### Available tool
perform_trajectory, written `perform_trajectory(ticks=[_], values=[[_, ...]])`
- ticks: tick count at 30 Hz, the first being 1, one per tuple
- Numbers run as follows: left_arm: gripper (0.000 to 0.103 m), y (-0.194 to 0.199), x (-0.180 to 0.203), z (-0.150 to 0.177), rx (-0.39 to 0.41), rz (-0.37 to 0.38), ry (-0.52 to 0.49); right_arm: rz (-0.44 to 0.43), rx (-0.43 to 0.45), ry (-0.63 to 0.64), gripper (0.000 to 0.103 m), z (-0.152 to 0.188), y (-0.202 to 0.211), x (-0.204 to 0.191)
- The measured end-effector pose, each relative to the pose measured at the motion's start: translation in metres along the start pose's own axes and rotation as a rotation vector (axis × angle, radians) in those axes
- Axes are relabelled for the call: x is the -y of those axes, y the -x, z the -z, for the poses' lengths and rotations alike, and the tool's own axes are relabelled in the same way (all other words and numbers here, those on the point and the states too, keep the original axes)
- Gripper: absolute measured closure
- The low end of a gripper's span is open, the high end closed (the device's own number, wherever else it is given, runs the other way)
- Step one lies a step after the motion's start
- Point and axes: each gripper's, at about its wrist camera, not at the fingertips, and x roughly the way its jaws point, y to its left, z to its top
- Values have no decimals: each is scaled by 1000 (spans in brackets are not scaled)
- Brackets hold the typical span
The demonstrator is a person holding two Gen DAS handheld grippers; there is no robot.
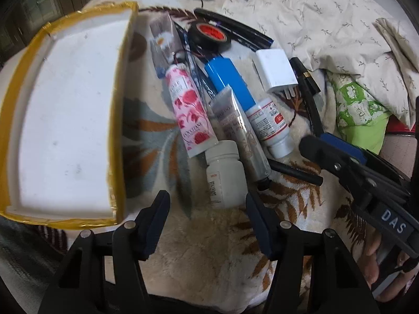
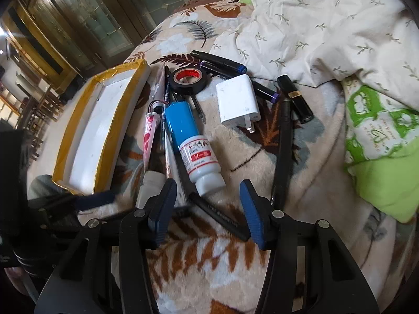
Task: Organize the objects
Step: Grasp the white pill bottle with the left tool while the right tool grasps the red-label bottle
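Beside the white foam tray with yellow-taped rim (image 1: 78, 120), which is bare inside, a heap of small things lies on the fleecy leaf-patterned blanket (image 1: 209, 238) of a bed. Nearest the left claw (image 1: 207, 204), whose jaws stand released with nothing between them, is a small white plastic pill bottle (image 1: 225, 172) lying on its side; it looks light, rigid and smooth, likely to roll, so a hold across the middle of its round body would probably be safest. Next to it lie a pink flowered cosmetic tube (image 1: 189, 115) and a silver cosmetic tube (image 1: 241, 130), both soft-walled and apt to squash, better taken near the stiff cap end. The right claw (image 2: 207, 204) also hangs released, empty, over a white bottle with a red-printed label (image 2: 201, 162), which rests against a blue cylindrical battery pack (image 2: 182, 123); the pack seems denser and slick in its wrap, and thin wires trail from its far end. Farther off sit a black roll of tape with a red core (image 2: 187, 79), a white wall charger with metal prongs (image 2: 239, 102), hard and boxy and easy to pinch on its flat faces, a black lipstick with a gold band (image 2: 296, 96) and several thin black pens (image 2: 281, 151), which sink into the pile and may slip.
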Motion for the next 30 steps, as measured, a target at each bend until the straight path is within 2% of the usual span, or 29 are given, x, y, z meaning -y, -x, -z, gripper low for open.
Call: perform_trajectory(ticks=[7, 13, 16, 21, 25, 30], values=[[42, -7, 1, -6, -8, 12, 2, -17, -36, 20, 52, -13, -22, 0], [43, -14, 0, -8, -22, 49, 29, 8, -59, 45, 52, -18, -37, -2], [50, -17, -4, -9, -33, 95, 53, 13, -76, 54, 52, -20, -43, -1], [53, -19, -10, -13, -29, 123, 84, 3, -92, 75, 54, -23, -49, -3], [69, -26, -13, -16, -42, 134, 106, -24, -115, 78, 64, -24, -55, -6], [70, -28, -7, -17, -21, 110, 75, -1, -114, 90, 65, -21, -57, -11]])
